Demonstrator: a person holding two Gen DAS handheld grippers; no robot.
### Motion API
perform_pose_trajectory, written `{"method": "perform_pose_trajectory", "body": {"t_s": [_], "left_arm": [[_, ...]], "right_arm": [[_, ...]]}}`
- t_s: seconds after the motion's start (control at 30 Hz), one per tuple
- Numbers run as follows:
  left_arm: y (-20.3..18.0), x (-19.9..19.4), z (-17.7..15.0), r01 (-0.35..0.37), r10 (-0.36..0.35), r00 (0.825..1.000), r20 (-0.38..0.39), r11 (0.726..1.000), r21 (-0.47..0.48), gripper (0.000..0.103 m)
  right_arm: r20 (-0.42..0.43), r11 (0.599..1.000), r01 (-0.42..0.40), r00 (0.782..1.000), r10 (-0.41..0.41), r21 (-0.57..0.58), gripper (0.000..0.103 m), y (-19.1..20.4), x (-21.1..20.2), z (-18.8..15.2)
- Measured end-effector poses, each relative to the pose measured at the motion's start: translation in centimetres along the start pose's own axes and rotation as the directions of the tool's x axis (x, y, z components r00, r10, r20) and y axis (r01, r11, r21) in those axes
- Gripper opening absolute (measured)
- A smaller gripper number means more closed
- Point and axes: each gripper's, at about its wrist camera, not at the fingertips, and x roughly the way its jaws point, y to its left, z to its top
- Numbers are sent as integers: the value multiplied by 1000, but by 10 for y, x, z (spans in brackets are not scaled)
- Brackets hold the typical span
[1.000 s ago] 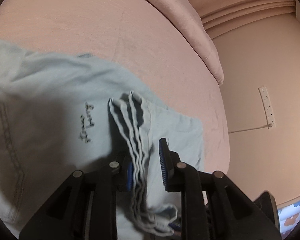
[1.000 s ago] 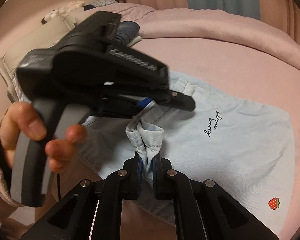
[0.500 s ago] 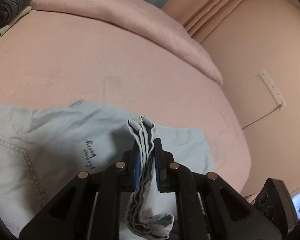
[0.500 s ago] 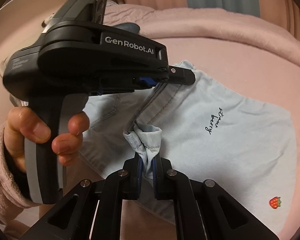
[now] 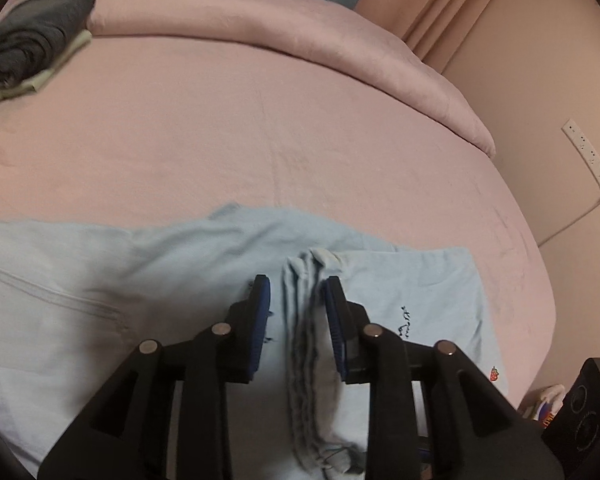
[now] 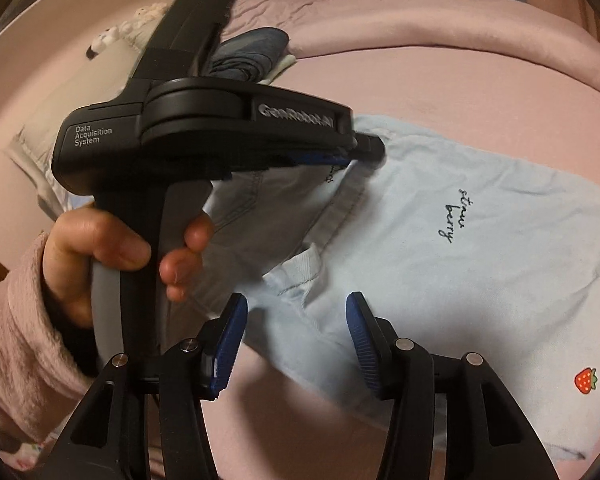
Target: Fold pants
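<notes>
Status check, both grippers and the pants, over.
Left gripper open, bunched cuff loose between jaws. Right gripper open, clear of cloth. Light blue pants folded over on pink bed. Nothing in the way.

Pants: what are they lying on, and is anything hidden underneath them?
The light blue pants lie folded on the pink bed sheet. Whatever is beneath the fabric is covered and cannot be seen.

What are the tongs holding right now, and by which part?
Nothing. Both the left tongs and right tongs are open; the pants lie loose on the bed.
</notes>
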Motion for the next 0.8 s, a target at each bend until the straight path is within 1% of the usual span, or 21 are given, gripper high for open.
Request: {"method": "perform_pose_trajectory", "body": {"t_s": [0.1,0.23,0.3,0.33,0.4,0.43,0.47,0.5,0.57,0.63,0.7,0.77,0.8], "left_arm": [[2,-9,-2,11,-11,1000,13,1000,4,28],[-12,-18,-11,20,-21,1000,4,997,68,28],[-20,-22,-16,36,-36,999,1,994,100,28],[-24,-23,-20,42,-42,999,0,992,117,28],[-34,-23,-26,37,-37,999,-2,988,152,26],[-40,-21,-29,33,-33,999,-6,985,169,26],[-46,-18,-33,38,-34,999,-20,981,188,26],[-50,-15,-34,39,-33,999,-34,978,205,26],[-64,-8,-43,21,-7,998,-54,962,273,26],[-74,-2,-54,-4,28,997,-67,944,331,26],[-71,4,-64,-12,46,995,-93,942,336,26],[-57,11,-73,-37,79,989,-122,949,314,25],[-51,10,-77,-21,57,992,-115,957,290,25]], "right_arm": [[0,1000,-10,1000,10,20,52,-4,-3,0],[27,999,-6,1000,4,51,52,-11,-14,3],[60,997,1,998,-6,75,52,-19,-24,4],[81,996,17,996,-24,93,52,-28,-31,5],[98,989,77,991,-90,126,52,-51,-38,4],[105,981,116,986,-132,153,49,-62,-44,5],[109,976,135,982,-155,172,46,-70,-48,6],[111,969,157,977,-180,193,40,-81,-51,5],[103,949,217,964,-245,227,38,-102,-56,4],[87,931,284,947,-310,228,35,-111,-57,2],[58,920,328,936,-347,213,35,-111,-59,-3],[4,916,345,935,-354,204,35,-123,-53,-4],[-20,916,348,936,-352,200,35,-130,-51,-6]]}}
